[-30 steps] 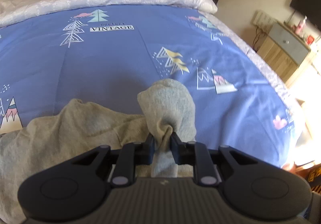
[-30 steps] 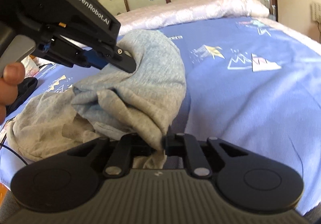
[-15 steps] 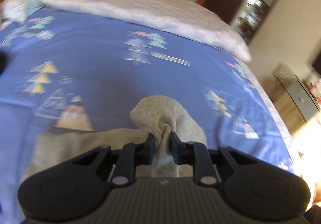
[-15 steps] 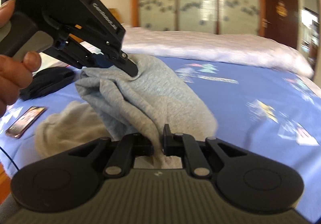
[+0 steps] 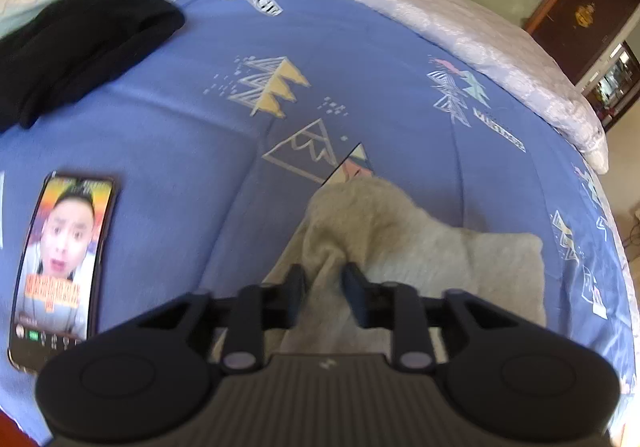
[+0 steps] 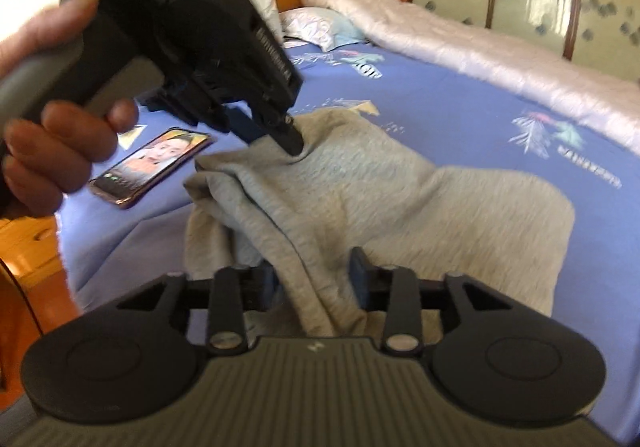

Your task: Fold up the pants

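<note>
Your left gripper (image 5: pixel 323 283) is letting go: its jaws are opening, with a pinched ridge of the soft grey knit pants (image 5: pixel 420 243) between them but the pads no longer pressing. Your right gripper (image 6: pixel 314 271) is doing the same — jaws opening, the folded hem draped between them, loose. The pants lie as a folded bundle on the blue quilted bedspread with mountain prints (image 5: pixel 360 67), near the bed's front edge.

Finish the release cleanly: spread both pairs of fingers fully before you pull away, then back out along the fingers' line so no pad drags the top layer and undoes the fold. To my eye the left corner sits bunched — press it flat afterwards. Mind the lit smartphone (image 5: pixel 60 263) just beside the cloth on your left; the black garment (image 5: pixel 80 43) lies well apart.
</note>
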Action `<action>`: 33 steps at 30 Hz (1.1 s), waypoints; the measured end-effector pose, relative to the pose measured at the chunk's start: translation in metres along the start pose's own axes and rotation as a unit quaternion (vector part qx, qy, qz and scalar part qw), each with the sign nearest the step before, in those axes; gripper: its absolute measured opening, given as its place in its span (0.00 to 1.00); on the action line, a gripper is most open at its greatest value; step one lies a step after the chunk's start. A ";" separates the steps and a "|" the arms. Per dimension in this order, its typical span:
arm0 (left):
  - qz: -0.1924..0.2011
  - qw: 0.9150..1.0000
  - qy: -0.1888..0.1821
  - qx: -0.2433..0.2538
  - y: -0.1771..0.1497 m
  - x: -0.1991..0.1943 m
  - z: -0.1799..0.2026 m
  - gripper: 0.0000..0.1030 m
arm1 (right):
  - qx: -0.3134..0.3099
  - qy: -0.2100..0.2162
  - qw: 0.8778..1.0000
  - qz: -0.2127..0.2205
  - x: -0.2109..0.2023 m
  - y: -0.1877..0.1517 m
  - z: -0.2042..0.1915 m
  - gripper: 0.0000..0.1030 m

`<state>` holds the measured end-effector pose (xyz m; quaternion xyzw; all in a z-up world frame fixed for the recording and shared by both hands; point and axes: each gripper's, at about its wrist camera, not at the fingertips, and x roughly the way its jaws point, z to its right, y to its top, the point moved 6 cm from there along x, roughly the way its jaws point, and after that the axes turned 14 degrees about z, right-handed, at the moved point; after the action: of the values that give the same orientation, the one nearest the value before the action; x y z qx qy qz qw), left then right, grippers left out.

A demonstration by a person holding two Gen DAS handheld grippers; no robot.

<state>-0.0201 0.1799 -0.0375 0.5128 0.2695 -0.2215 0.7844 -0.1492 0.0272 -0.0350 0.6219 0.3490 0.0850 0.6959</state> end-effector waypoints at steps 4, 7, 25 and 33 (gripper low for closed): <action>0.014 1.000 -0.011 -0.002 -0.003 -0.006 -0.004 0.57 | 0.016 -0.009 1.000 0.008 -0.016 0.003 0.015 0.50; 0.019 1.000 -0.018 0.003 -0.010 -0.014 -0.001 0.45 | 0.023 -0.013 1.000 -0.001 -0.023 -0.004 0.016 0.51; 0.025 1.000 -0.009 0.011 -0.015 -0.019 -0.014 1.00 | 0.228 -0.044 0.971 0.061 -0.082 -0.013 0.098 0.72; -0.006 0.999 -0.003 0.037 -0.051 0.001 -0.001 0.83 | 0.352 -0.025 0.935 -0.017 -0.053 -0.058 0.110 0.64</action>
<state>-0.0517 0.1617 -0.0732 0.5389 0.2616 -0.2378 0.7646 -0.1416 -0.1028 -0.0707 0.8232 0.3497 -0.0704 0.4417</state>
